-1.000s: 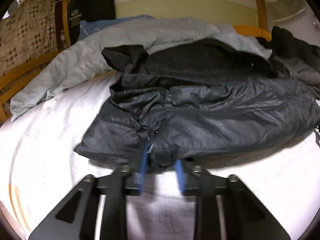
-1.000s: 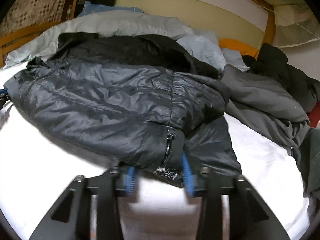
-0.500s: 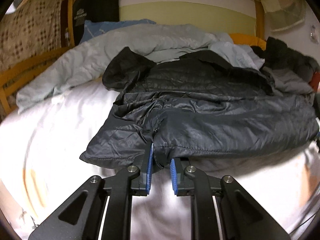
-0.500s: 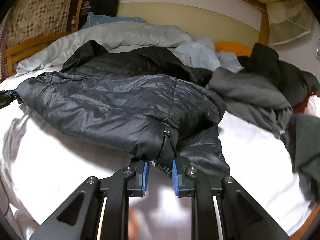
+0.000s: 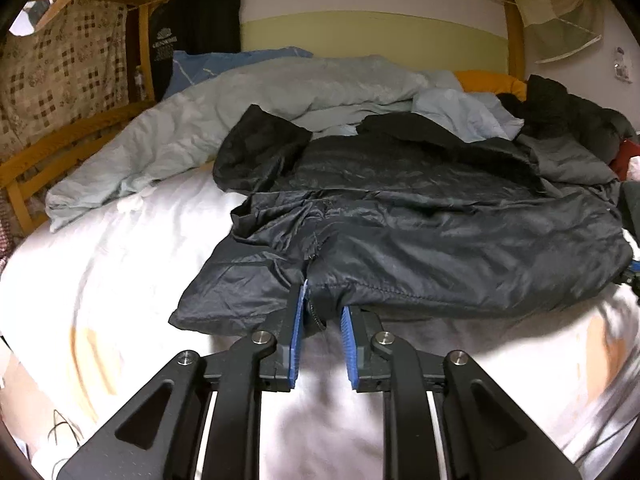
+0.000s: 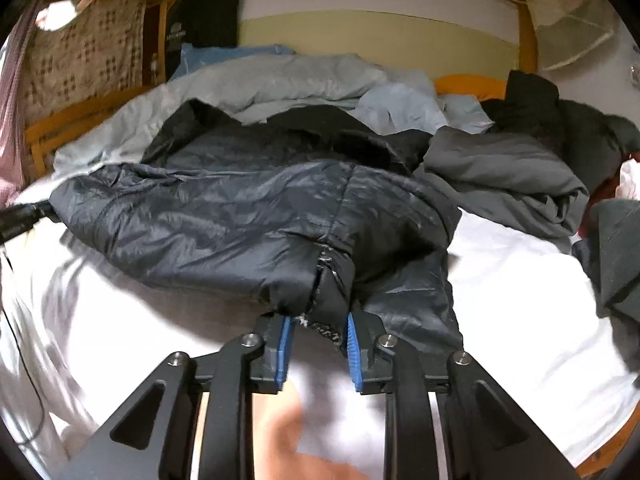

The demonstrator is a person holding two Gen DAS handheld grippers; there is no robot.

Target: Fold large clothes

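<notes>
Jackets: one dark puffer jacket (image 5: 440,240) spread across the middle of the white bed sheet (image 5: 100,280), seen from both wrist views (image 6: 240,224); its hem edge faces the cameras, its zipper runs to that edge.
Other clothes: a heap of grey and black garments (image 6: 512,176) at the right of the right wrist view, lying just beside the jacket; how many pieces cannot be told.
Bedding: one pale grey-blue duvet (image 5: 248,112) bunched behind the jacket, one blue pillow (image 5: 224,64) at upper left, one orange cushion (image 5: 492,80) at upper right.
Bed frame: wooden rail (image 5: 52,148) at the left edge.
Tongs, count: two, one per view.
Left tongs (image 5: 322,312): narrow gap, jaws just opened a little; the jacket's hem by the zipper end sits between the blue pads (image 5: 296,336), against the left pad, while the right pad stands slightly clear of the cloth.
Right tongs (image 6: 318,320): narrow gap, jaws just opened further; a bunched fold of hem with a small printed label fills the space between the pads (image 6: 353,344), and both pads touch it.
Jacket edge: lifted off the sheet at both tongs, with shadow beneath it.
Person: a blurred bit of hand (image 6: 288,432) shows under the right tongs.
</notes>
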